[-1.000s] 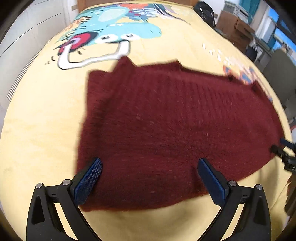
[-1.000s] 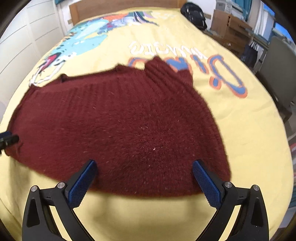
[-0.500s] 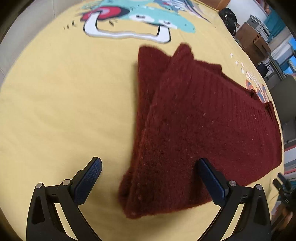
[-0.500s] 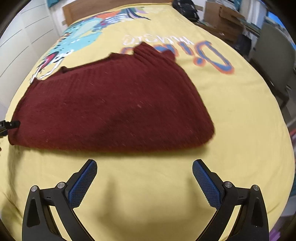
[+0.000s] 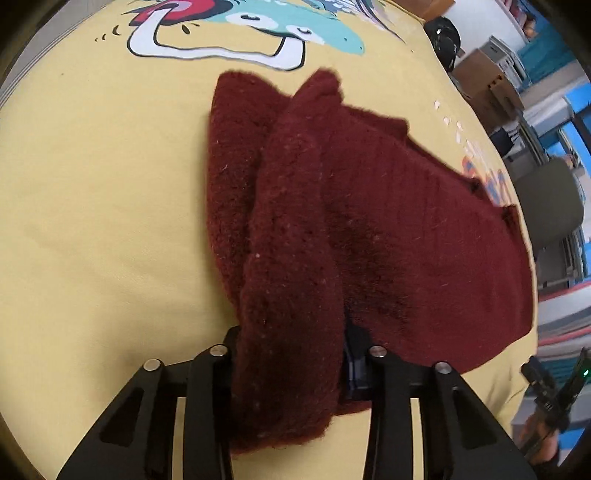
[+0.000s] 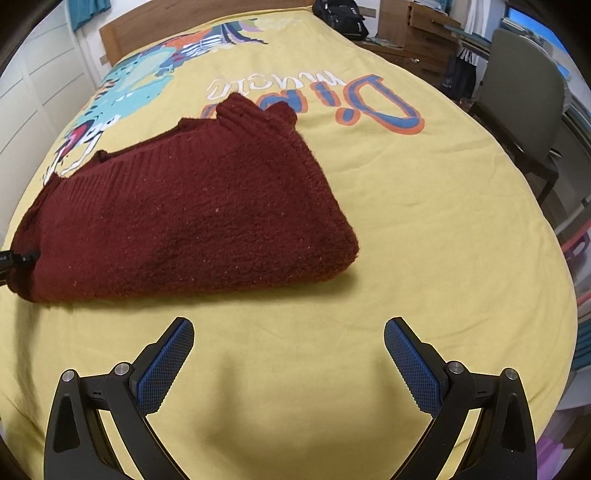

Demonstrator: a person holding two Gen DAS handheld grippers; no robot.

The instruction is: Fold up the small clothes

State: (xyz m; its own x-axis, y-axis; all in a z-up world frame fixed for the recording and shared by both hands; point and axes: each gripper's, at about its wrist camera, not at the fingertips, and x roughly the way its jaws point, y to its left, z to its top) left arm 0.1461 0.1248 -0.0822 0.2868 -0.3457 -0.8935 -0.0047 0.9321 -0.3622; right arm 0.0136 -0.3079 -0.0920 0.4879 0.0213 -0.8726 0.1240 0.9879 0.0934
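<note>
A dark red knitted sweater (image 5: 388, 229) lies folded on the yellow printed bedspread (image 5: 92, 221). My left gripper (image 5: 291, 365) is shut on the sweater's near left edge, and the cloth bunches up over its fingers and hides the pads. In the right wrist view the sweater (image 6: 192, 218) lies left of centre, folded over. My right gripper (image 6: 288, 354) is open and empty above bare bedspread (image 6: 424, 240), a short way in front of the sweater's near edge. The left gripper shows at that view's left edge (image 6: 14, 258), at the sweater's corner.
The bed's wooden headboard (image 6: 155, 26) is at the far end. A grey chair (image 6: 524, 99), a black bag (image 6: 343, 16) and cardboard boxes (image 5: 491, 85) stand beyond the bed's right side. White wall panels run along the left.
My left gripper has closed on the sweater's left edge, which now bunches up over it. My right gripper has drawn back from the sweater and stayed open.
</note>
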